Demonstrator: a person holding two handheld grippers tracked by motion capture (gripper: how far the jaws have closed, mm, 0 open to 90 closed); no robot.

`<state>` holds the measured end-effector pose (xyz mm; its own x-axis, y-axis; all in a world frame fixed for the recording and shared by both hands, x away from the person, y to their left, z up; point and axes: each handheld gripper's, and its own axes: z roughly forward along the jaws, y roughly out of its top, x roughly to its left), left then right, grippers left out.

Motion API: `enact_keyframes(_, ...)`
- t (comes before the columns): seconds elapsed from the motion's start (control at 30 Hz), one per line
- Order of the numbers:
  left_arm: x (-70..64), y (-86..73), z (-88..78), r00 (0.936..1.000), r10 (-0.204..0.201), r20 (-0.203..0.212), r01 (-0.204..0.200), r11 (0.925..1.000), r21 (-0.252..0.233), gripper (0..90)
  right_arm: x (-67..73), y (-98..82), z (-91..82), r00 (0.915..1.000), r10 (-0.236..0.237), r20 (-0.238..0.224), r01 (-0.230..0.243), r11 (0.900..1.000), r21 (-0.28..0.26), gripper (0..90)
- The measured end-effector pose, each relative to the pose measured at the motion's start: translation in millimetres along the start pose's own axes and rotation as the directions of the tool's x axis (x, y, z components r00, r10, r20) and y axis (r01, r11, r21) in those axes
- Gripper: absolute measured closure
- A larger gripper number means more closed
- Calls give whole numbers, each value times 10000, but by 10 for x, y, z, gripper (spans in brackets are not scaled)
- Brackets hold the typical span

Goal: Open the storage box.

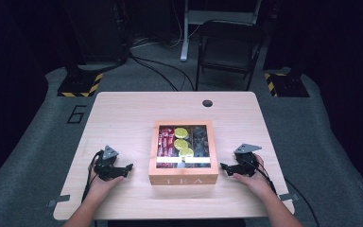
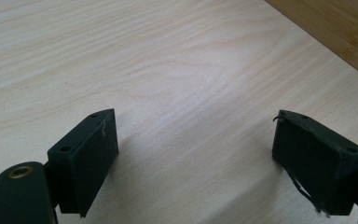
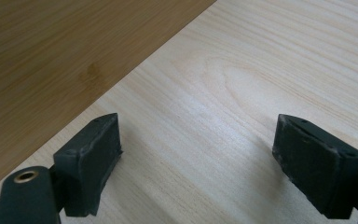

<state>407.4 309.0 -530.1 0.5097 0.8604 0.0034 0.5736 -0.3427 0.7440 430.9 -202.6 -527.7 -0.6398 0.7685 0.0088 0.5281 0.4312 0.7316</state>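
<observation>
A wooden tea box (image 1: 183, 178) marked TEA stands mid-table, its clear lid shut over red packets, yellow-green packets and dark packets. My left gripper (image 1: 128, 167) rests on the table a short way left of the box, held by a hand, jaws wide apart with nothing between them (image 2: 196, 154). My right gripper (image 1: 223, 166) rests just right of the box, also open and empty (image 3: 198, 154). The box's brown side wall (image 3: 51, 60) fills the upper left of the right gripper view, and its corner (image 2: 340, 32) shows in the left gripper view.
The light wooden table (image 1: 123, 113) has a round cable hole (image 1: 207, 103) near its far edge. Behind the table stand a dark folding chair (image 1: 229, 49) and floor cables. Bare tabletop lies on both sides of the box.
</observation>
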Motion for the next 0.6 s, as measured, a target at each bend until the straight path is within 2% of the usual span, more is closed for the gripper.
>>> enact_keyframes(0.27, -1, 2, -4, 10000, -30, 1, 30, 10000, 42, 145, -1, 0, 5, 9999, -117, 7, 117, 9999, 12, 130)
enact_keyframes(0.6, -10, 1, -4, 9999, -103, -67, 103, 9999, 11, 153, 8, 0, 5, 10000, 15, 95, -14, 10000, -52, 146)
